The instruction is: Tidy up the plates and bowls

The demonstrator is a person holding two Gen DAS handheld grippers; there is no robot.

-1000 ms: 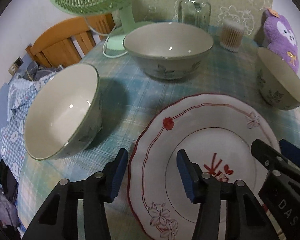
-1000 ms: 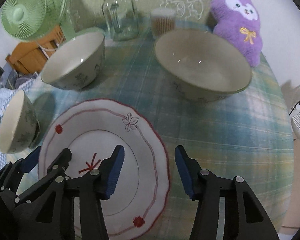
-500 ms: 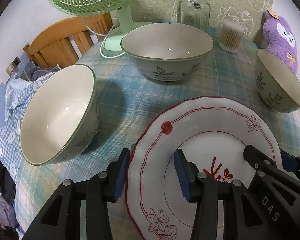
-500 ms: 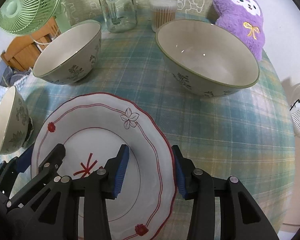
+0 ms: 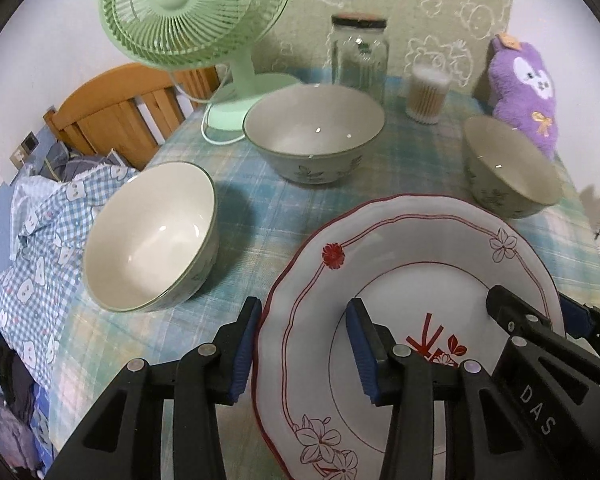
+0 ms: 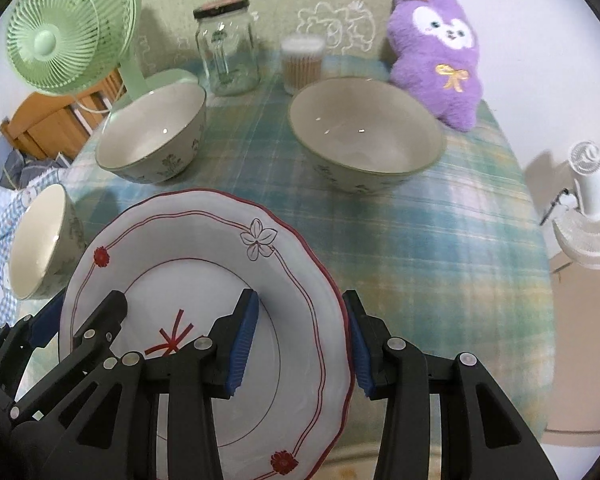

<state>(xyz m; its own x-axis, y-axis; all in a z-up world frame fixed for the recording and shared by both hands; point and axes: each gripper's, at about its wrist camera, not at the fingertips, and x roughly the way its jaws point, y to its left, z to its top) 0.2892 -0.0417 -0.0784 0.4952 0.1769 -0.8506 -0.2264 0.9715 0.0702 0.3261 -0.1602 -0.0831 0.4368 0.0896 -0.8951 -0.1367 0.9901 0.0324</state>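
On the checked worktop near me sits the red-rimmed plate; my left gripper straddles its left rim, my right gripper its right rim, both spread wide, neither pinching. Three bowls ring it: left bowl, middle bowl, right bowl.

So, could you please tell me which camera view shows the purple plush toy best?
The right wrist view: the purple plush toy appears whole, face and gold bow clear, behind the large bowl. The left wrist view shows it smaller, near the right edge.
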